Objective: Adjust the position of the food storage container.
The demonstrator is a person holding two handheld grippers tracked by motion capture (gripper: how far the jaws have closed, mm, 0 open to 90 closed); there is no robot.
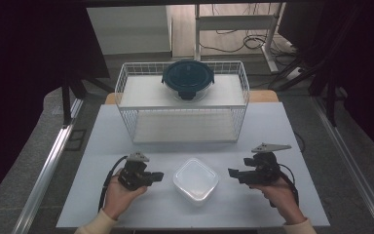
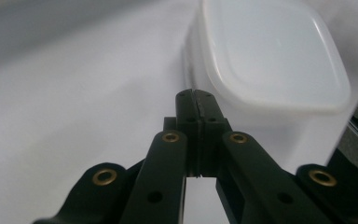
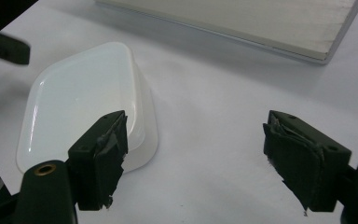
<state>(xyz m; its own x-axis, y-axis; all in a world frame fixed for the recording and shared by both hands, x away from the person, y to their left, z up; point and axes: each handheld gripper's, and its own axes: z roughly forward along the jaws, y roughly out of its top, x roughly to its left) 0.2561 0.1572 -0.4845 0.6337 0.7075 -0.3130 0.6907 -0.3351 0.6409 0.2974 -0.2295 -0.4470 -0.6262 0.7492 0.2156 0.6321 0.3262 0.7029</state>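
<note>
White table (image 1: 126,131) beneath wire basket (image 1: 126,78)

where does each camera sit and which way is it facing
High view: above the person's side, looking forward and down at the white table, white wire basket and square translucent plastic container; both hands, left claw, right claw show.
Left gripper view: rides the left claw, jaws shut, looking at the container.
Right gripper view: rides the right claw, jaws open, looking at the container.
Shared: all three show the container.
</note>
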